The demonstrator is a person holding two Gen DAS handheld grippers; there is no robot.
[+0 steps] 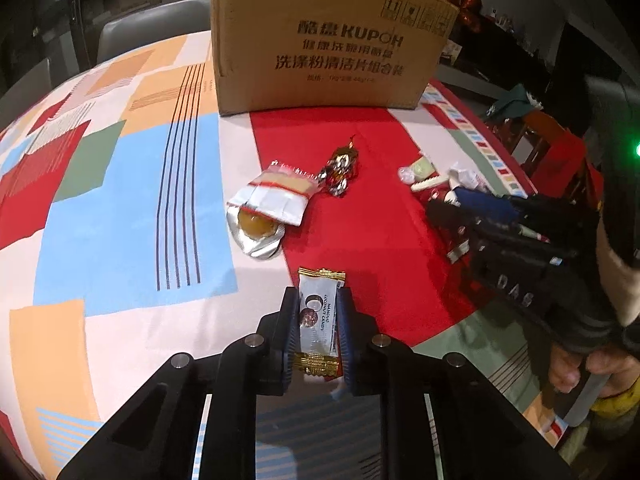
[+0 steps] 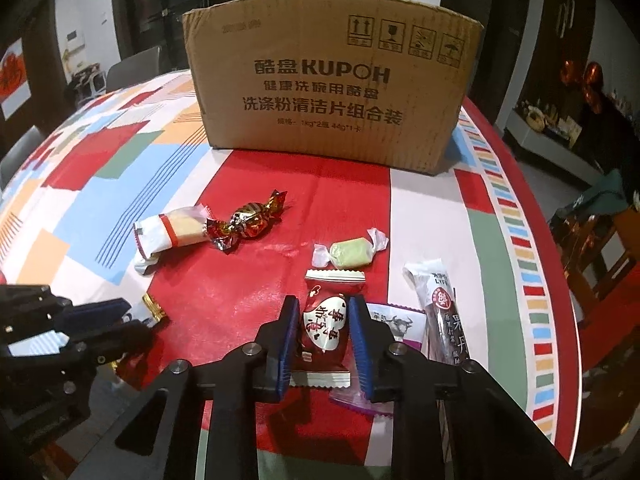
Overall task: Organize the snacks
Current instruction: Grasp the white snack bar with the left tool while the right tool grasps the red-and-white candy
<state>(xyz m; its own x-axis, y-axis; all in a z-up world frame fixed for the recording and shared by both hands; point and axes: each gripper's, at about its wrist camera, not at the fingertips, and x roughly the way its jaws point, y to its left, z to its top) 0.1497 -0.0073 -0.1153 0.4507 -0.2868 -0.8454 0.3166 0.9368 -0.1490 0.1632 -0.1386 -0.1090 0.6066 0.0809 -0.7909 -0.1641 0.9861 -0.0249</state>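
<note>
Both tongs are at the pick-up step. The left tongs (image 1: 318, 320) clamp a silver coconut candy (image 1: 319, 320) on the near desk (image 1: 120, 200); the right tongs (image 2: 323, 330) straddle a red sweet packet (image 2: 325, 332), seemingly pinching it. Next, each likely needs lifting toward the far cardboard box (image 2: 332, 92), beyond the loose snacks.
</note>
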